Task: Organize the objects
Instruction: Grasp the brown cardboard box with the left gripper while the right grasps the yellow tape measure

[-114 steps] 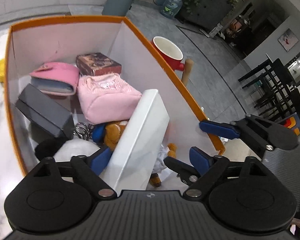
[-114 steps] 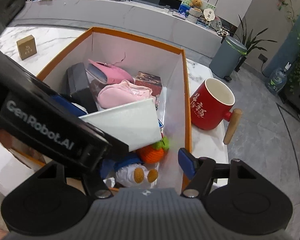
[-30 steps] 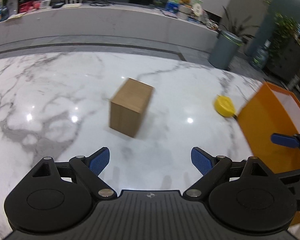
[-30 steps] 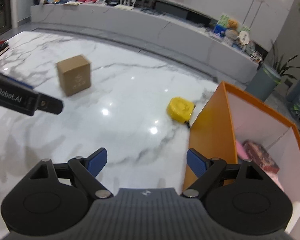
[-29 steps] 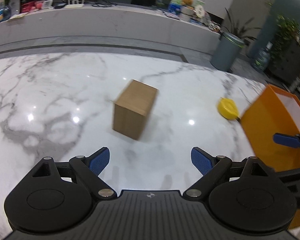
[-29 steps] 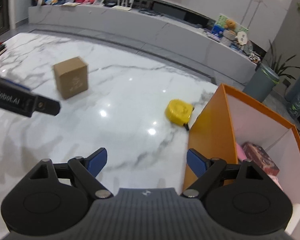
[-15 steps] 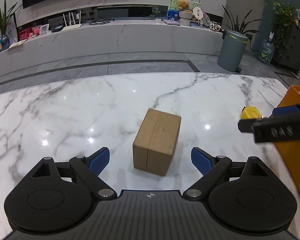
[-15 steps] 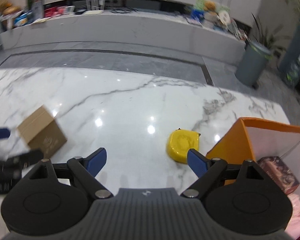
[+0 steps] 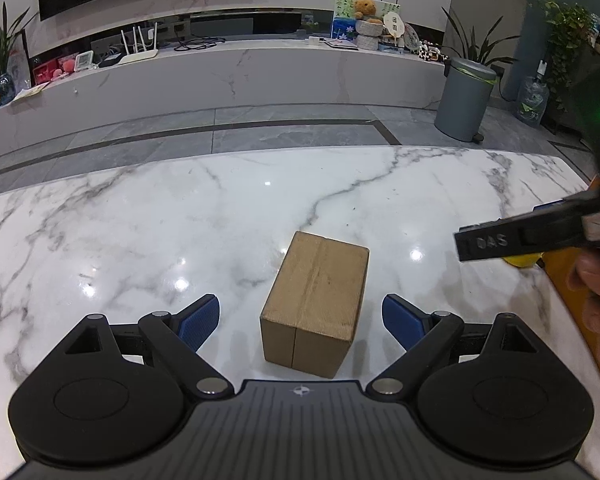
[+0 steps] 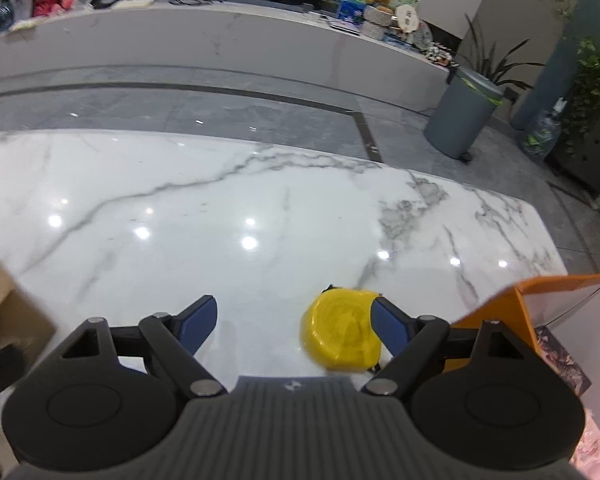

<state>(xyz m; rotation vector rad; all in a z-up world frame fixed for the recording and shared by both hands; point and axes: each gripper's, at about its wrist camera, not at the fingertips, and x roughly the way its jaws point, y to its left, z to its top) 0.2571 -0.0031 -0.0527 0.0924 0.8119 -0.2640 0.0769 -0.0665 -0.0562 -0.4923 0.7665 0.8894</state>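
Left fingers (image 9: 300, 318): spread wide, holding nothing; the blue pads stand either side of the carton, apart from it.
Carton (image 9: 315, 309): a sealed brown box upright on the counter (image 9: 148, 240), just ahead of the left fingers and centred between them, which looks like a line-up for a grab across its two side faces.
Right fingers (image 10: 294, 320): closing, but with nothing gripped; the gap between them shows mostly bare marble.
Yellow case (image 10: 342, 333): a flat round thing lying on the counter, just inside the right pad and partly hidden by it. Contact cannot be told. It sits off-centre in the gap, so a shift toward it seems needed before a clean grip.
Bin (image 10: 496, 308): an orange-walled box, white inside, just beside the yellow case at the counter's right end; probably where the loose things go.
Bin contents: a dark printed box (image 10: 560, 360) by the near wall and something pale pink lower down; the rest is hidden.
Still out: carton and yellow case.
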